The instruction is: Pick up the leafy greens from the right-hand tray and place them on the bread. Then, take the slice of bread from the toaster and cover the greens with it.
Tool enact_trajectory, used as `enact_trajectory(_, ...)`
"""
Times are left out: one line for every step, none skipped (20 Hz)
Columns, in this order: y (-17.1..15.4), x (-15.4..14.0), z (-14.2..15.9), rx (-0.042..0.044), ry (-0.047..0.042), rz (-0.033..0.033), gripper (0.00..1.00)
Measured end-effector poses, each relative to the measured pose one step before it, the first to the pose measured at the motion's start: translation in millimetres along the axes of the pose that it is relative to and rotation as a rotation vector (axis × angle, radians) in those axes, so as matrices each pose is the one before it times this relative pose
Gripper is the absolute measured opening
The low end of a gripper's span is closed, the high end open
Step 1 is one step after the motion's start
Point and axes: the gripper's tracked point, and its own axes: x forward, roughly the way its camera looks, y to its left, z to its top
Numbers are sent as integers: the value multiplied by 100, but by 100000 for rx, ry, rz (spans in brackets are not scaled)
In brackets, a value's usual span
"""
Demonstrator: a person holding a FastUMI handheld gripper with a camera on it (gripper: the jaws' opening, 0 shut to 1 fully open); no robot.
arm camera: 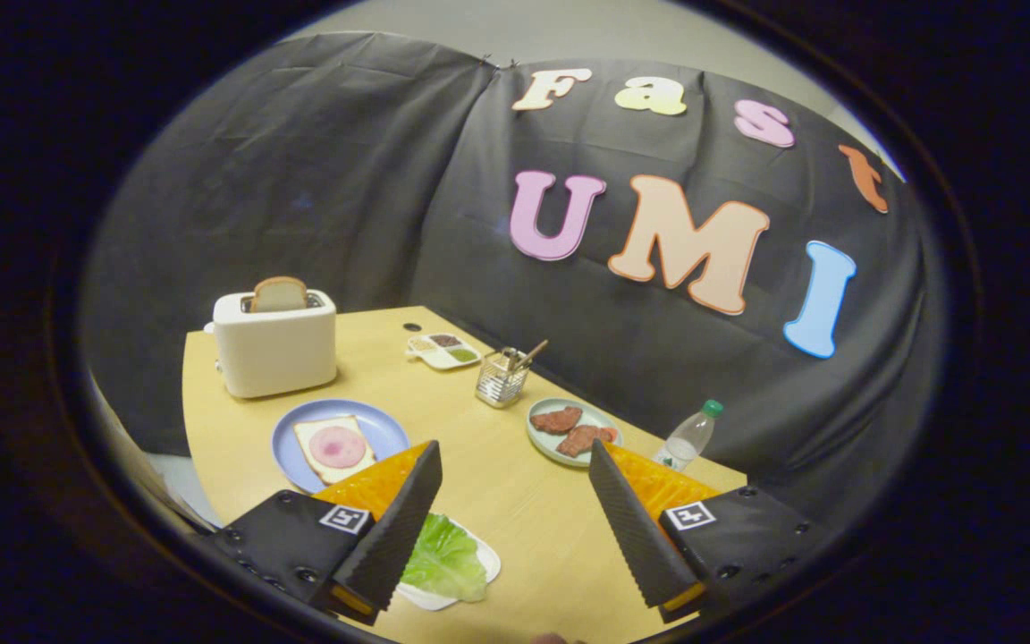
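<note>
Presently, taking the blue plate (381,427) as the reference, the scene reads as follows. Behind that plate and slightly to its left stands a white toaster (274,344) with a slice of bread (280,293) upright in its slot. On the plate itself lies a second bread slice (309,440) topped with a round of pink ham (337,446). In front of the plate, a lettuce leaf (445,559) rests on a small white tray (486,565), partly hidden by the left finger. The gripper (513,478) hovers above the wooden table (515,510), fingers spread wide and holding nothing. Behind the plate to the right sit a divided condiment dish (443,350) and a wire utensil holder (502,377). Further right of the plate, a pale green plate (544,438) carries reddish meat pieces (570,427), and a plastic bottle (689,436) with a green cap stands beyond it.
</note>
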Motion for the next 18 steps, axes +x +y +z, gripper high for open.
enact_trajectory(316,366,-931,-1008,1918,1873,100)
enact_trajectory(223,380,-761,-716,2110,1928,100)
enact_trajectory(342,504,-932,-380,2074,2202,100)
enact_trajectory(333,405,-789,-543,2095,1979,100)
enact_trajectory(429,437,-886,-447,1952,2102,100)
enact_trajectory(452,520,-617,-188,1606,2395,100)
enact_trajectory(489,420,-814,134,1704,2482,100)
enact_trajectory(519,410,-724,190,1716,2427,100)
enact_trajectory(423,549,-657,199,1254,2326,100)
enact_trajectory(379,520,-699,142,1909,1920,100)
enact_trajectory(426,530,-889,-77,1942,1654,100)
enact_trajectory(263,468,-594,-248,1934,1416,100)
enact_trajectory(193,361,-542,-350,1643,1155,100)
enact_trajectory(188,435,-454,-307,1477,1193,100)
enact_trajectory(196,339,-535,28,1317,1087,100)
enact_trajectory(225,379,-490,300,1238,1197,100)
enact_trajectory(331,489,-559,161,1694,1032,100)
enact_trajectory(278,486,-456,-226,1433,783,100)
